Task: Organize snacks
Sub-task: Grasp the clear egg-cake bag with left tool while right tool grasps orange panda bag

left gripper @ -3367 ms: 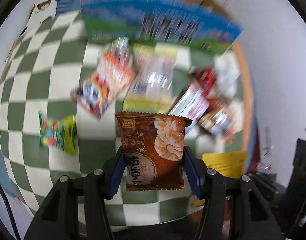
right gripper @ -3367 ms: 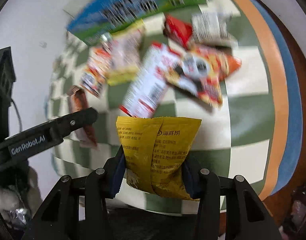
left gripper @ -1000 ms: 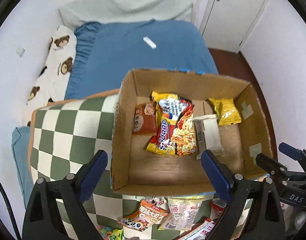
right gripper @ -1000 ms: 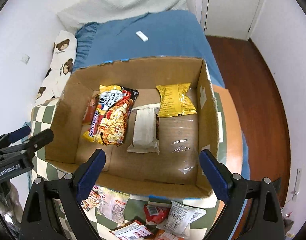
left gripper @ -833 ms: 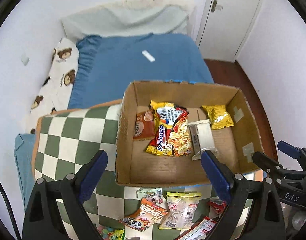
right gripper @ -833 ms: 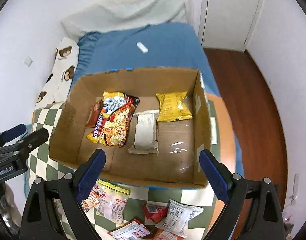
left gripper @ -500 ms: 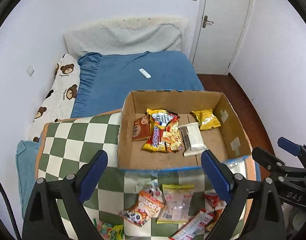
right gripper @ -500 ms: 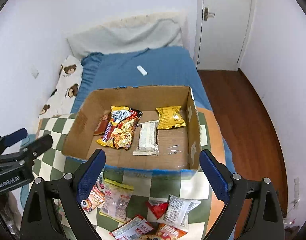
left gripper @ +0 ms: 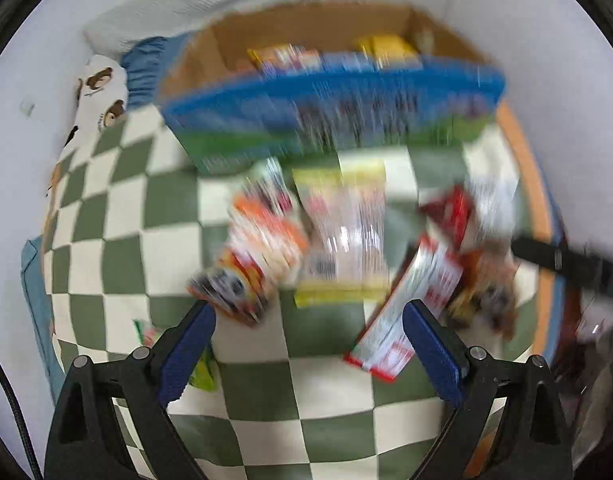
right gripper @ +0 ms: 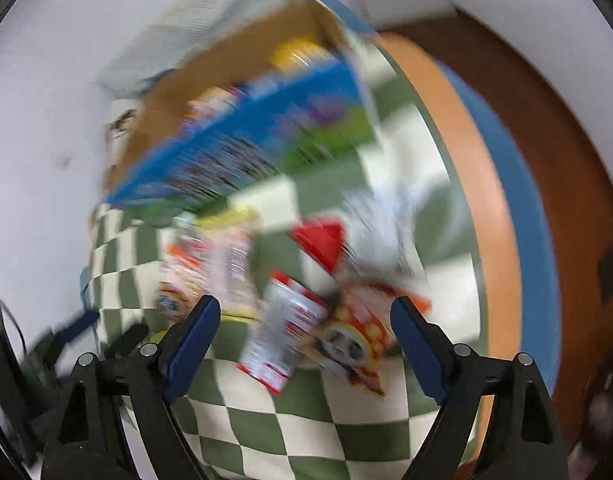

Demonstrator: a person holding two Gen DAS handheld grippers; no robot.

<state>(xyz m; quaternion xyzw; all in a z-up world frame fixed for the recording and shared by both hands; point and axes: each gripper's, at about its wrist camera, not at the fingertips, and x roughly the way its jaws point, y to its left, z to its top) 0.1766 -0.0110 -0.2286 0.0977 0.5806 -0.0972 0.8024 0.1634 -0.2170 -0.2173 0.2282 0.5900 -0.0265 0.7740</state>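
Both grippers lower over blurred snack packets (left gripper: 342,236), left gripper (left gripper: 308,344) spread empty, right gripper (right gripper: 304,336) closing, nothing between.

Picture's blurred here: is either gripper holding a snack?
No. The left gripper and the closing right gripper both hold nothing.

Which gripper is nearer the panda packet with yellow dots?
Right. The right gripper hangs directly over the panda packet, empty, jaws closing. The left gripper is open and off to the side, over the clear packet and the orange one.
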